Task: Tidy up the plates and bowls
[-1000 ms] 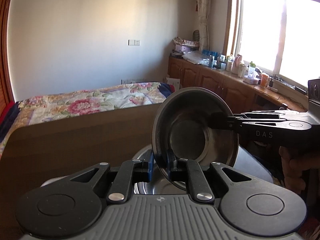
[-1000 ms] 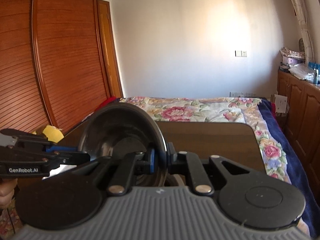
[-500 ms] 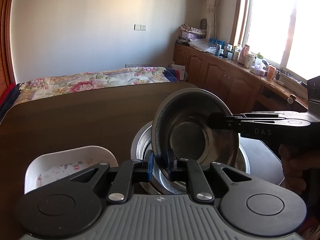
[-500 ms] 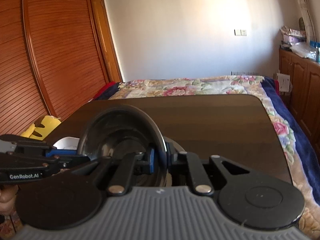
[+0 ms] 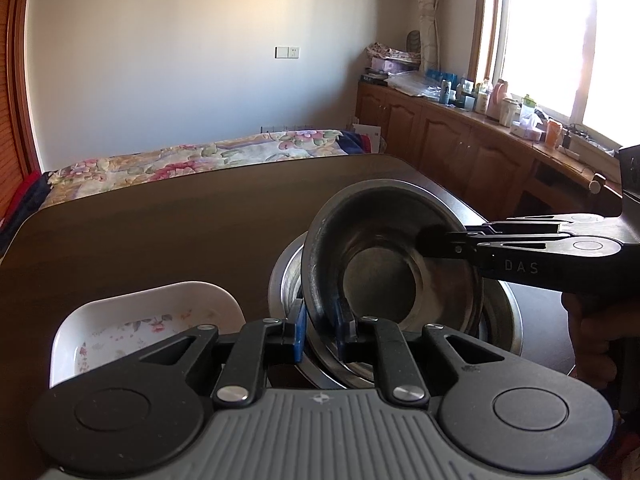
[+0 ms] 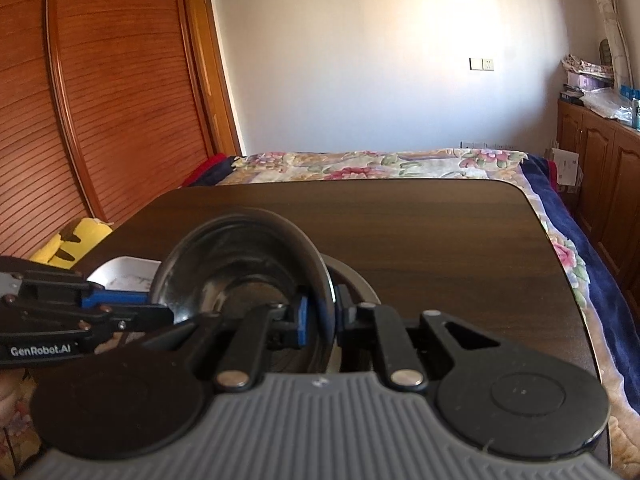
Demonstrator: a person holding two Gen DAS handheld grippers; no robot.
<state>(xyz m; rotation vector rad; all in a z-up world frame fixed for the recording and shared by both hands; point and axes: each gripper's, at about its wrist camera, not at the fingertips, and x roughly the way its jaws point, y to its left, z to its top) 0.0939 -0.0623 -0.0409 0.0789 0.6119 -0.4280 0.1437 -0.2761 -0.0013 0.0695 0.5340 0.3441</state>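
Both grippers hold one small steel bowl (image 5: 384,272) by opposite sides of its rim. My left gripper (image 5: 320,326) is shut on the near rim. My right gripper (image 6: 318,316) is shut on the bowl's (image 6: 240,264) right rim and shows from the side in the left wrist view (image 5: 432,242). The bowl hangs tilted just above a larger steel bowl (image 5: 500,320) on the dark wooden table (image 5: 160,240). A white rectangular dish with a flower pattern (image 5: 132,320) sits left of the bowls; it also shows in the right wrist view (image 6: 124,272).
A bed with a flowered cover (image 6: 360,164) lies beyond the table's far edge. Wooden cabinets with bottles on top (image 5: 480,140) run along the window wall at right. A yellow toy (image 6: 72,240) lies off the table's left side by the wooden wardrobe (image 6: 100,100).
Both grippers have lowered the small steel bowl toward the table. The large steel bowl and the white dish have come into fuller view beneath it.
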